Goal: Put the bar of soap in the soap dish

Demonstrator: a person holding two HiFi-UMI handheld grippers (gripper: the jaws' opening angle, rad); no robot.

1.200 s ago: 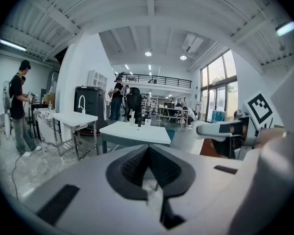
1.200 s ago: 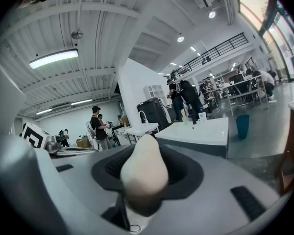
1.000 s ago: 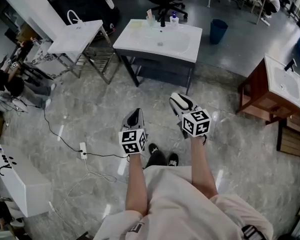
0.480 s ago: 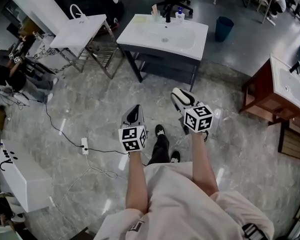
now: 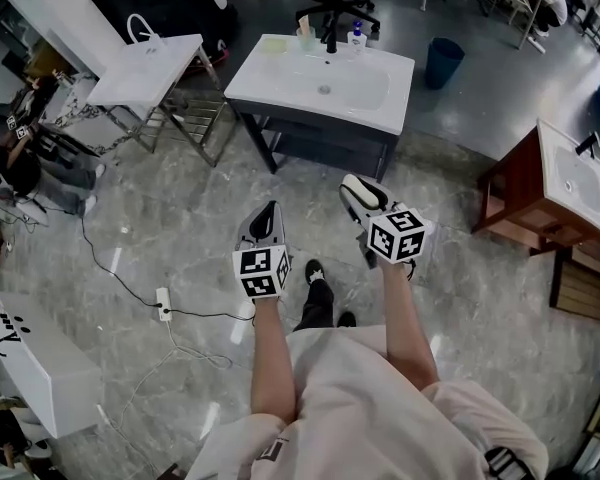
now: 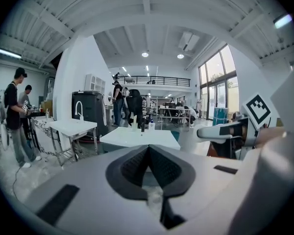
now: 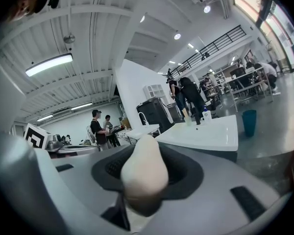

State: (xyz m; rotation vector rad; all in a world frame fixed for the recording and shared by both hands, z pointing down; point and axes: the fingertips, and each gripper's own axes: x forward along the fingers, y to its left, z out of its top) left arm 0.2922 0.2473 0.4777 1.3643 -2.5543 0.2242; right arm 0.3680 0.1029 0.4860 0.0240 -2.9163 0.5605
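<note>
Two grippers are held out in front of the person, well short of the white washbasin (image 5: 320, 83) ahead. On the left, the left gripper (image 6: 148, 150) has its jaws pressed together on nothing. On the right, the right gripper (image 7: 145, 166) is clamped on the cream bar of soap (image 7: 143, 175), which stands up between the pads with its rounded end poking past them.

That's my worry. Soap is slick, only its lower part looks pinched, and a jolt or a harder squeeze could squirt it onto the marble floor (image 5: 180, 218). A power strip (image 5: 164, 303) with its cable lies off to the left, a trip hazard if the person drifts that way.

I can't pick out a soap dish. The small things by the tap (image 5: 330, 38) at the basin's back edge are too tiny to name. From overhead, the soap itself can't be made out.
</note>
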